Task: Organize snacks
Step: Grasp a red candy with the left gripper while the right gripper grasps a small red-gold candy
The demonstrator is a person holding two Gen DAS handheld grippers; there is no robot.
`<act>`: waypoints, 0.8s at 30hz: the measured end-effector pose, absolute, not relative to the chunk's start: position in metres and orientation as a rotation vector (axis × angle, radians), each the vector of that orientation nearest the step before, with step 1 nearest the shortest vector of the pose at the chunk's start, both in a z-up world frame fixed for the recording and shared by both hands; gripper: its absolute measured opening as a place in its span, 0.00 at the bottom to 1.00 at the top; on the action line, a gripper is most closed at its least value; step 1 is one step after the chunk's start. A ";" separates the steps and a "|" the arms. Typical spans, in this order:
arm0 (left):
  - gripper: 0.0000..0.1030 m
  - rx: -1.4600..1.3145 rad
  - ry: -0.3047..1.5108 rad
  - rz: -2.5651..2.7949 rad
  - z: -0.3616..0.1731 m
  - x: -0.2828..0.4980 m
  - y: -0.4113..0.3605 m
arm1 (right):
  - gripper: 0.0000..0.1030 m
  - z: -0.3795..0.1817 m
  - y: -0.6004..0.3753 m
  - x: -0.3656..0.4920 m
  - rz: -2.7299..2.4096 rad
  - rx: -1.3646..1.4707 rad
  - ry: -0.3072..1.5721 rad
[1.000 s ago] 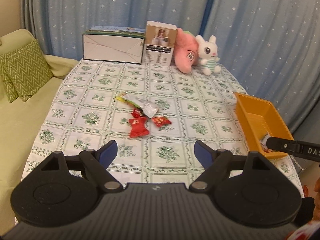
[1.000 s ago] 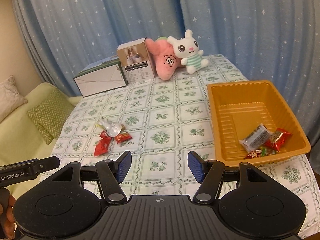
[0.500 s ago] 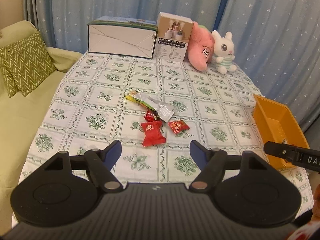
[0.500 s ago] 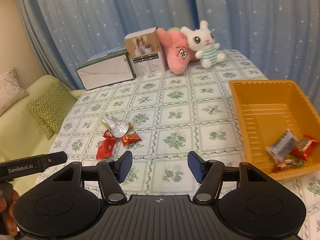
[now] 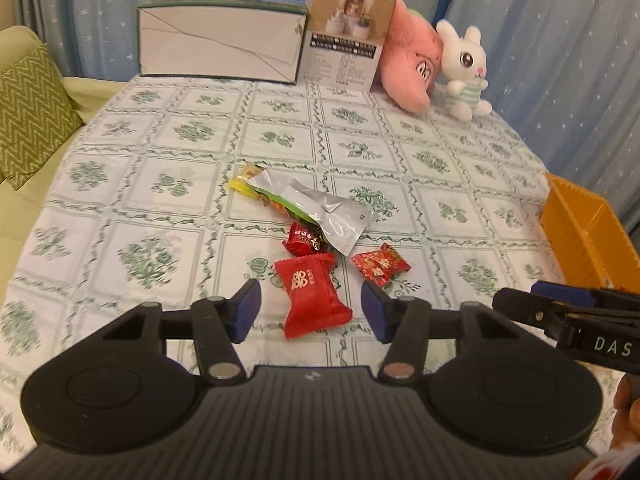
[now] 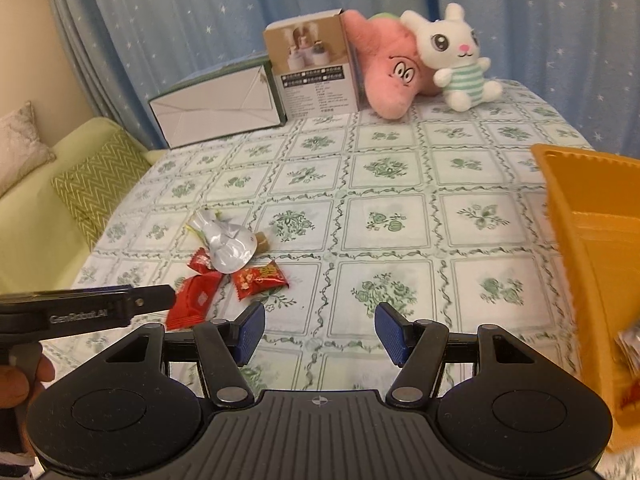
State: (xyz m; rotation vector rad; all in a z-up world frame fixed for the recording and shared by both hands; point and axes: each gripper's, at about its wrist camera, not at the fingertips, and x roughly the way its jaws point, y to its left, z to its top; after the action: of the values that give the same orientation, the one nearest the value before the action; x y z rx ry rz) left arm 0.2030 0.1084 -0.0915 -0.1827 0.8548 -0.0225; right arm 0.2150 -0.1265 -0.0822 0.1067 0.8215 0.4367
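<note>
Closer than a second ago, our left gripper [image 5: 311,310] now brackets the large red candy pack [image 5: 312,294], jaws wide apart and empty, blue pads either side of it but not touching. Our right gripper [image 6: 319,332] has swung leftward too, so the orange tray [image 6: 576,216] sits at the edge of its view; its jaws are likewise spread with nothing held. Remaining on the tablecloth [image 5: 160,184]: large red candy pack; small patterned red candy [image 5: 381,263] just beside it; a smaller red candy [image 5: 302,239] partly under the silver foil pouch [image 5: 320,210]. We judge all items light, soft and crinkly, the film slippery. Best hold for the large pack: across its puffed middle, pads squeezing gently, since the flared crimped ends would likely slide or fold.
</note>
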 end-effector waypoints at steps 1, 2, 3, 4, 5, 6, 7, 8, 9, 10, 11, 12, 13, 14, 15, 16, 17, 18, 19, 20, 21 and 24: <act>0.43 -0.174 0.857 -0.028 -0.095 0.207 0.108 | 0.60 -0.086 -0.125 0.219 0.437 0.099 0.822; 0.41 -0.168 0.860 -0.033 -0.099 0.210 0.107 | 0.60 -0.089 -0.123 0.222 0.435 0.094 0.824; 0.39 -0.165 0.866 -0.036 -0.103 0.213 0.107 | 0.60 -0.092 -0.122 0.226 0.435 0.094 0.829; 0.38 -0.165 0.870 -0.039 -0.107 0.216 0.107 | 0.60 -0.095 -0.122 0.229 0.435 0.094 0.833; 0.38 -0.169 0.875 -0.042 -0.111 0.219 0.108 | 0.60 -0.098 -0.121 0.233 0.435 0.094 0.835; 0.36 -0.172 0.881 -0.046 -0.114 0.222 0.108 | 0.60 -0.100 -0.119 0.236 0.436 0.091 0.837; 0.35 -0.174 0.885 -0.052 -0.116 0.223 0.108 | 0.60 -0.102 -0.118 0.239 0.439 0.087 0.837; 0.34 -0.173 0.888 -0.058 -0.118 0.224 0.109 | 0.60 -0.104 -0.116 0.241 0.444 0.081 0.836; 0.30 -0.167 0.889 -0.060 -0.119 0.225 0.109 | 0.60 -0.106 -0.113 0.244 0.452 0.074 0.835; 0.27 -0.156 0.891 -0.058 -0.120 0.225 0.108 | 0.60 -0.107 -0.111 0.246 0.460 0.067 0.833; 0.26 -0.151 0.888 -0.059 -0.121 0.225 0.109 | 0.60 -0.109 -0.108 0.248 0.468 0.061 0.830; 0.25 -0.155 0.885 -0.060 -0.121 0.224 0.110 | 0.60 -0.110 -0.105 0.250 0.478 0.057 0.826; 0.24 -0.158 0.885 -0.057 -0.121 0.223 0.112 | 0.60 -0.111 -0.101 0.252 0.491 0.053 0.821; 0.23 -0.157 0.882 -0.052 -0.119 0.222 0.114 | 0.60 -0.111 -0.098 0.253 0.508 0.045 0.816; 0.22 -0.155 0.880 -0.044 -0.118 0.220 0.116 | 0.60 -0.112 -0.093 0.255 0.524 0.031 0.811; 0.22 -0.156 0.873 -0.034 -0.117 0.218 0.119 | 0.60 -0.114 -0.088 0.256 0.540 0.015 0.807; 0.22 -0.166 0.866 -0.026 -0.116 0.215 0.123 | 0.60 -0.116 -0.083 0.258 0.555 0.001 0.804; 0.22 -0.178 0.863 -0.020 -0.115 0.213 0.126 | 0.60 -0.118 -0.078 0.259 0.570 -0.009 0.804; 0.22 -0.190 0.862 -0.014 -0.115 0.211 0.130 | 0.60 -0.120 -0.075 0.261 0.583 -0.014 0.803; 0.22 -0.201 0.860 -0.009 -0.115 0.209 0.133 | 0.60 -0.122 -0.070 0.262 0.594 -0.019 0.803; 0.22 -0.214 0.860 -0.007 -0.115 0.208 0.136 | 0.60 -0.124 -0.066 0.264 0.604 -0.025 0.801; 0.22 -0.257 0.853 -0.004 -0.113 0.207 0.143 | 0.60 -0.129 -0.053 0.269 0.623 -0.053 0.792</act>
State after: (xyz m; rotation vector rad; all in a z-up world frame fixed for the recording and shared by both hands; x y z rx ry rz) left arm 0.2071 0.1426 -0.1134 -0.2572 0.8528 -0.0039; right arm 0.2693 -0.0530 -0.1288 -0.0534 0.7920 0.6230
